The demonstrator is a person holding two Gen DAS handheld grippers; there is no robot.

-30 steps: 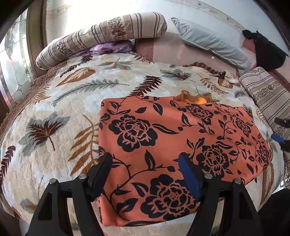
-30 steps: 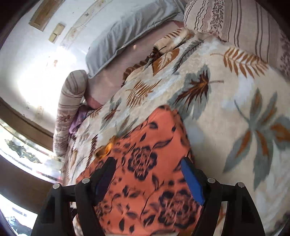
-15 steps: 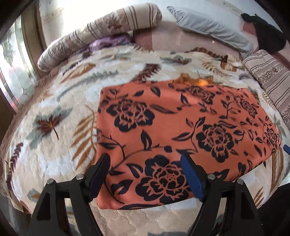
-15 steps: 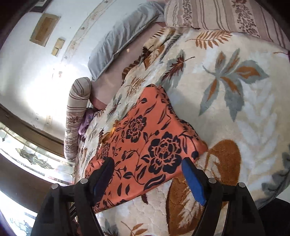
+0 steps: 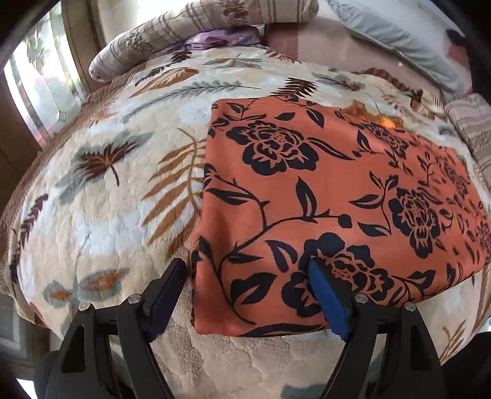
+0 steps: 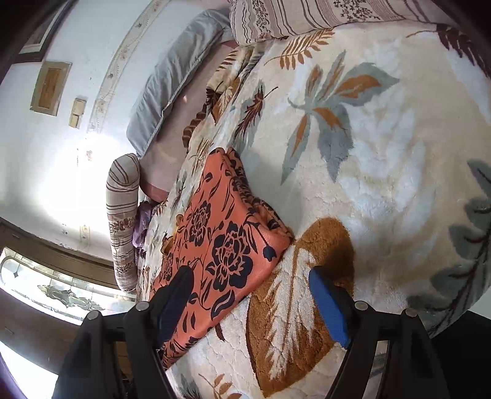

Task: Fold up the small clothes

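The orange floral garment (image 5: 322,196) lies flat as a folded rectangle on the leaf-patterned blanket (image 5: 101,196) that covers the bed.

Going from left to right in the left wrist view: a window (image 5: 40,92) stands at about nine o'clock. A striped bolster (image 5: 190,27) lies at eleven o'clock with a bit of purple cloth (image 5: 221,38) tucked under it. A grey pillow (image 5: 396,36) sits at one o'clock.

The left gripper (image 5: 245,276) hangs over the garment's near left corner, at six o'clock. Its jaws are spread wide and grasp nothing. One finger is just off the cloth's left edge, and the blue pad (image 5: 325,297) is over the print.

In the right wrist view the right gripper (image 6: 248,291) is likewise released and straddles the garment's near right corner. Its dark finger is over the cloth and its blue pad (image 6: 328,304) is over a brown leaf on the blanket. A second striped bolster (image 6: 307,15) lies at twelve o'clock.
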